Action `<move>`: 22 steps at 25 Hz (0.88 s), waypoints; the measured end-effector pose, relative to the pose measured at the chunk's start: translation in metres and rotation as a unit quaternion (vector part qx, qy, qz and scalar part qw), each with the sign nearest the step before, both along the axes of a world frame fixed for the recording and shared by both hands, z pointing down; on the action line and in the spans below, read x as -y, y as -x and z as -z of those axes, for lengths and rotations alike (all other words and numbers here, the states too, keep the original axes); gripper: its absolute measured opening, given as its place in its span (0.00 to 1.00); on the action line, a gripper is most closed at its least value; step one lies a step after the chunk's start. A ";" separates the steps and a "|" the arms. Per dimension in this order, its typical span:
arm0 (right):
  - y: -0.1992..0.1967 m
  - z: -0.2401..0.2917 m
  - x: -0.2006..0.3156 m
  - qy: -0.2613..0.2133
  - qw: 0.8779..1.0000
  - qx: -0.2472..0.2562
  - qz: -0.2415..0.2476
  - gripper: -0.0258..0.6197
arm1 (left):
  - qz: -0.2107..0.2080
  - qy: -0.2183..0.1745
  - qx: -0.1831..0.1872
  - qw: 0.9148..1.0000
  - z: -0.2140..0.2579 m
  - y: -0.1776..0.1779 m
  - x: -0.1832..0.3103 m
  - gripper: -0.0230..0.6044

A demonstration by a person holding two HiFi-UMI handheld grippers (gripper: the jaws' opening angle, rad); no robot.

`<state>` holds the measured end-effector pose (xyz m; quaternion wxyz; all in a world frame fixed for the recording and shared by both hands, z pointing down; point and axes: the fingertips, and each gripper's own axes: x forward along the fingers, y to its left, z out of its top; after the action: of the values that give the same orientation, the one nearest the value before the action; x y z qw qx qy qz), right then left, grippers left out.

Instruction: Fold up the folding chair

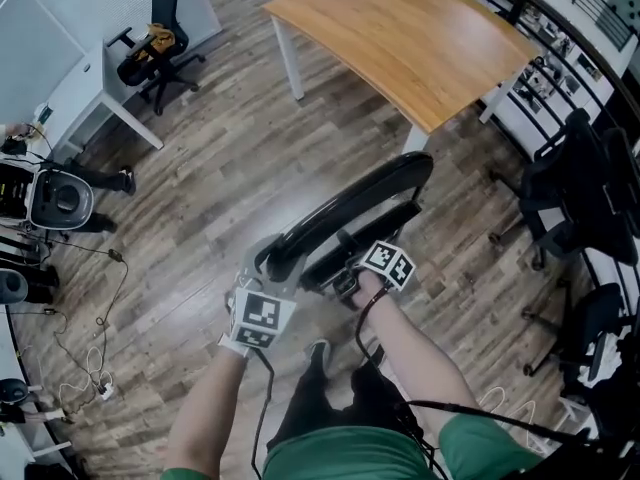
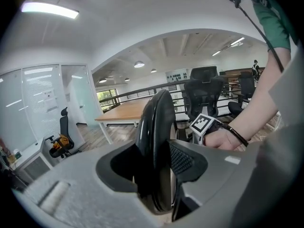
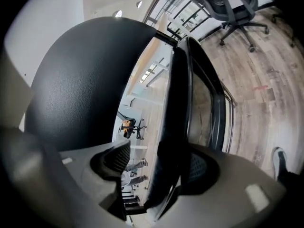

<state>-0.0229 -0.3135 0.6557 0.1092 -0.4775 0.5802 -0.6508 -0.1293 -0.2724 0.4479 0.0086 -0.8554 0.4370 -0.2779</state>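
Head view: chair (image 1: 350, 208) stands just in front of me on wood floor (image 1: 220, 168), seat and back close together. L gripper (image 1: 262, 266) is at its near-left edge, R gripper (image 1: 350, 280) at the near-right. Open floor to the left and ahead. Table (image 1: 400, 38) is right behind the chair. Office chairs (image 1: 580, 188) crowd the right side, cables (image 1: 90, 358) lie far left, and my shoe (image 1: 318, 351) is under the grippers.

L gripper view: my fingers clamp the chair's black rim (image 2: 154, 141), mesh pad (image 2: 183, 158) tight against it. R gripper's marker cube (image 2: 204, 123) is close by on the right. The table's edge (image 2: 123, 112) is beyond, w/ more office chairs behind.

R gripper view: chair's thin edge (image 3: 173, 127) runs between my fingers, but a gap shows beside the left pad (image 3: 118, 158), so no squeeze, fingers apart. A big black chair panel (image 3: 80, 89) blocks the left. Clear floor on the right.
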 end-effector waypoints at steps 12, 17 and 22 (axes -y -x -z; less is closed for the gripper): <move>0.018 -0.002 0.027 -0.052 0.995 -0.054 0.071 0.50 | 0.010 0.001 -0.013 1.000 -0.008 0.036 0.053 0.35; 0.008 0.029 -0.009 -0.065 0.991 -0.074 0.092 0.50 | 0.013 0.005 -0.017 1.000 -0.008 0.053 0.067 0.35; -0.024 0.104 -0.041 -0.116 0.991 -0.033 0.056 0.50 | 0.010 0.009 -0.022 1.000 -0.010 0.060 0.069 0.35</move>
<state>0.0007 -0.2726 0.5513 0.1083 -0.4498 0.6808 -0.5678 -0.1897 -0.3414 0.4581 -0.0118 -0.8567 0.4434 -0.2634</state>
